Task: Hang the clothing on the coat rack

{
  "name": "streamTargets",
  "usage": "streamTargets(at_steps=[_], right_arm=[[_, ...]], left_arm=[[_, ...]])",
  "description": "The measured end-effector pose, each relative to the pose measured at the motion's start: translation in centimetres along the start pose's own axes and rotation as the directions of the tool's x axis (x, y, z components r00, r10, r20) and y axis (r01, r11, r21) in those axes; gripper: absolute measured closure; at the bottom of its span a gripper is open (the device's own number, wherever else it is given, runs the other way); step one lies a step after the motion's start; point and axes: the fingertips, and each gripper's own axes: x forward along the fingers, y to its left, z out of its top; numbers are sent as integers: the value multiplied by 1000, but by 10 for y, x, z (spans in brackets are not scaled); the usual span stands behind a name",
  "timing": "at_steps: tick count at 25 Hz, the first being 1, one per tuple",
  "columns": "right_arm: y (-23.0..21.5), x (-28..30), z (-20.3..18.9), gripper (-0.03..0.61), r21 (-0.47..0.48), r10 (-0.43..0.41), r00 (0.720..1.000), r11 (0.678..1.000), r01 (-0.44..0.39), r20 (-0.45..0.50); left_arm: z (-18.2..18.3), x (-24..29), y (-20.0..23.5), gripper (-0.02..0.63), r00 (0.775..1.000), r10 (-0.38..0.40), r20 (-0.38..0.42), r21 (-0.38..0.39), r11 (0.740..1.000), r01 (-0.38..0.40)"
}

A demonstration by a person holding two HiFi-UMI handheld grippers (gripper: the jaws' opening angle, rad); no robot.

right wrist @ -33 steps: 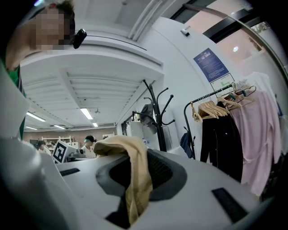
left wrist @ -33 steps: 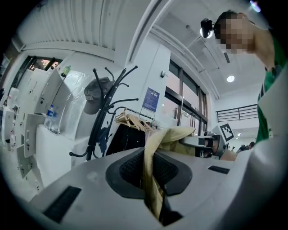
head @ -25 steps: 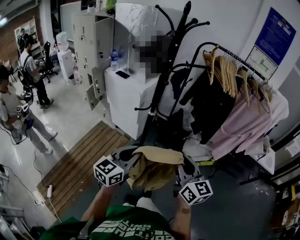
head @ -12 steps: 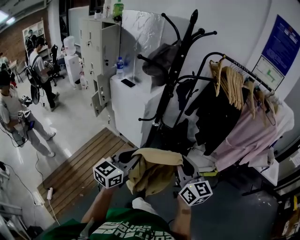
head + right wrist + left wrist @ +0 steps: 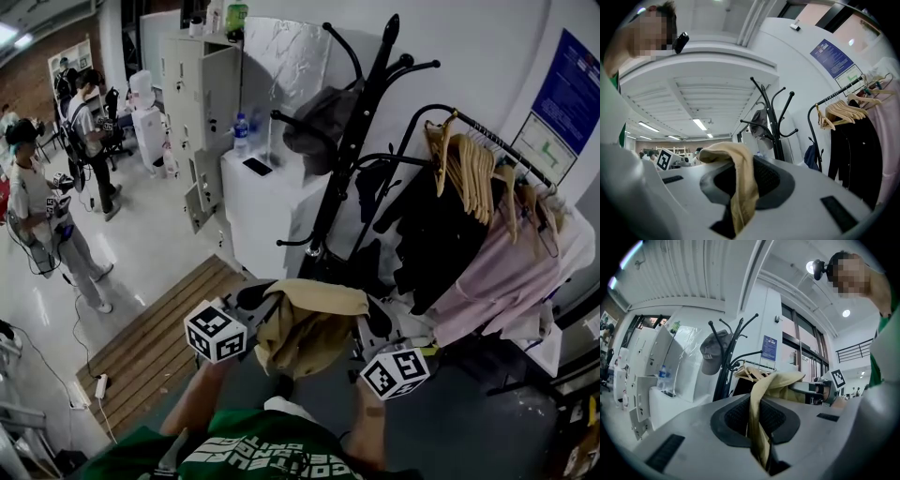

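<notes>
— Dark grey floor lies underfoot, with a slatted wooden floor panel to the left. What's nearest?

— Two hand-held tools. The left gripper has its jaws clamped on a fold of the tan fabric garment. The right gripper pinches another fold the same way. The cloth sags between them in the air, short of the tall black metal coat rack.

— Anything on that rack?

— A grey cap hangs on one hook.

— And the containers?

— Just beside the rack, a white cabinet carries a clear plastic water bottle and a dark flat phone on its top. Behind it stand pale metal lockers with several doors ajar; I can't tell what is inside. A green bottle stands on top of them. To the right, a black clothes rail holds wooden hangers, a black garment and a pink garment.

— What differs from a second ago?

— Little in the grip: both tools still clamp the tan cloth as before. The rack, cabinet and rail have slid slightly down and right in the head view. The green bottle, cut off by the top edge then, now shows in full.
</notes>
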Motion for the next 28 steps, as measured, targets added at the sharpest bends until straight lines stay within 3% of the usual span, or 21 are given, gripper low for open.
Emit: streamTargets(at_steps=[5, 18, 23, 28], right_arm=[[-15, 23, 26, 512, 25, 3, 1000, 1000, -4, 27], [-54, 88, 131, 512, 6, 69, 982, 997, -71, 174], [-78, 120, 159, 512, -25, 56, 981, 998, -53, 188], [-102, 147, 157, 512, -32, 31, 986, 999, -26, 163]], left_arm=[[31, 23, 16, 591, 1000, 4, 13, 43, 999, -5], [148, 99, 57, 591, 989, -43, 139, 195, 981, 15], [177, 135, 81, 591, 986, -38, 160, 202, 979, 5], [178, 162, 108, 591, 988, -16, 156, 178, 984, -12]])
